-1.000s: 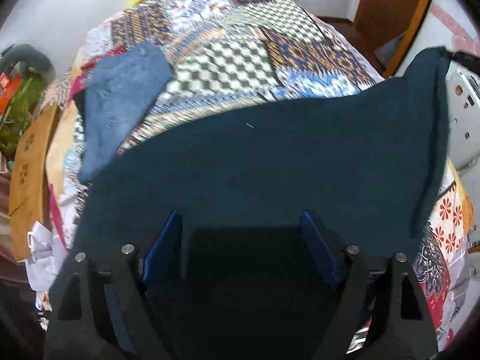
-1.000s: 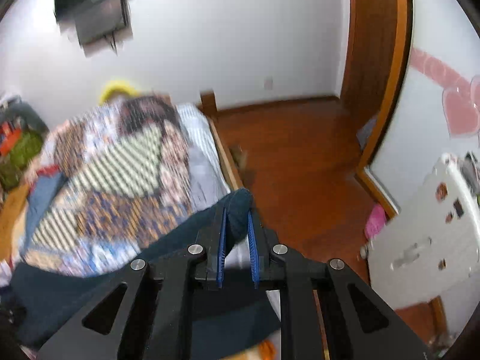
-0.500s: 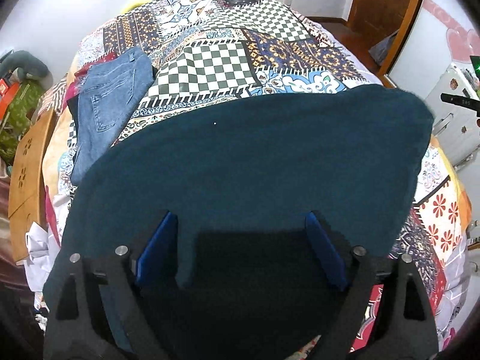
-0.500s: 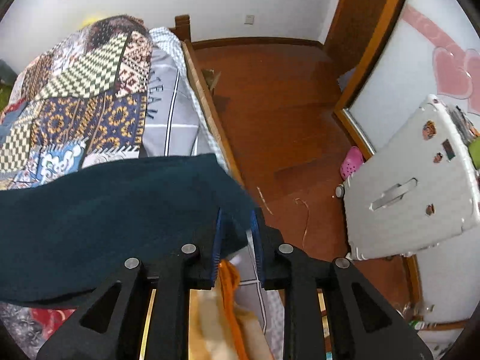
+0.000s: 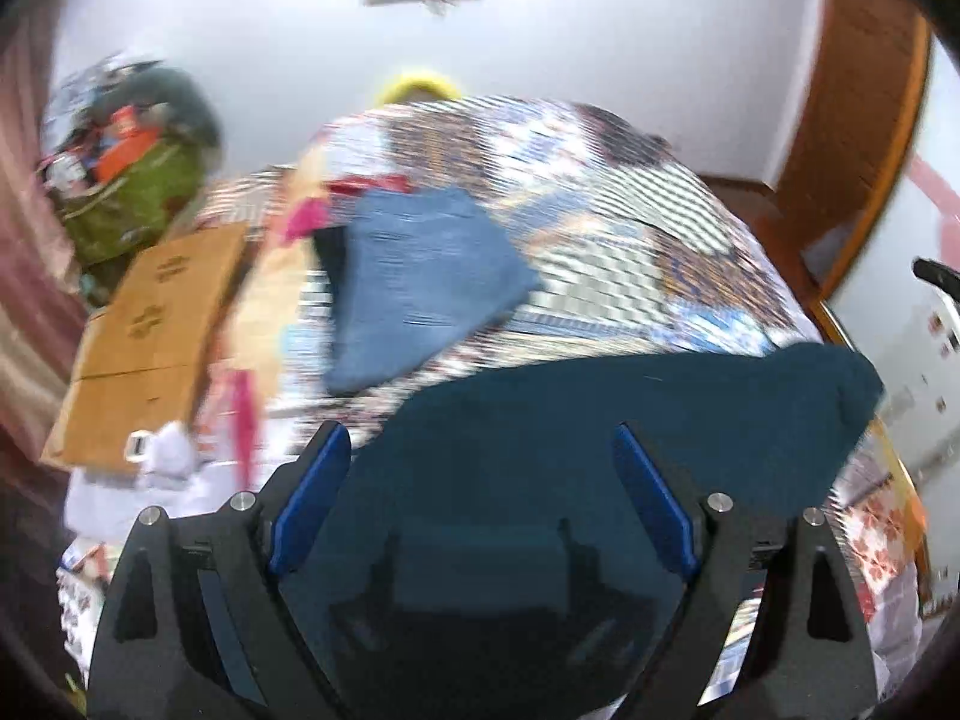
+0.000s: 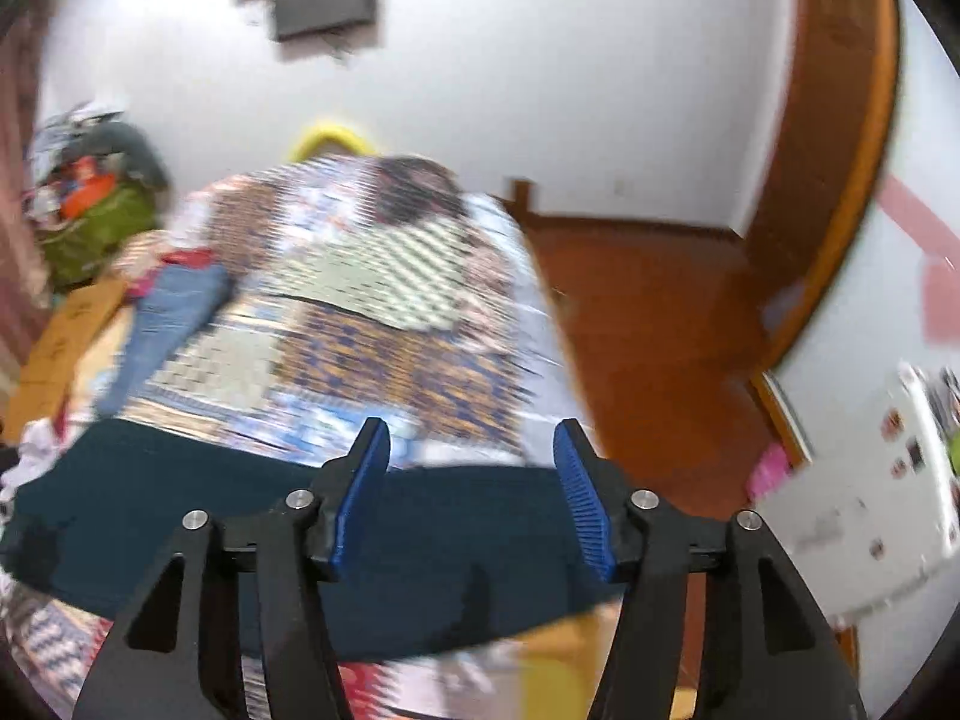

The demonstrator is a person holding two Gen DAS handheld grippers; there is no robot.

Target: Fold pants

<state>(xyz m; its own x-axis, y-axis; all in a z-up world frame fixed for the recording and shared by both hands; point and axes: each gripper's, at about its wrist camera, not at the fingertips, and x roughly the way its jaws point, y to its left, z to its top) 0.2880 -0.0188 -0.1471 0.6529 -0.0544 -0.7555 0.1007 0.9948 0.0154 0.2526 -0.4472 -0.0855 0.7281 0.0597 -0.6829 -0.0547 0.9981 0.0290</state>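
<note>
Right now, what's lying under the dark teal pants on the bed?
The dark teal pants lie flat on the patchwork quilt, whose patterned squares show along every visible edge. Anything else beneath the pants is covered and cannot be seen.

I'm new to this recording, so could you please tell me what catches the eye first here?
The dark teal pants spread across the near end of the bed. Beyond them lies the busy patchwork quilt, with folded jeans on its left side. Both open claws, left and right, hang above the pants.
</note>
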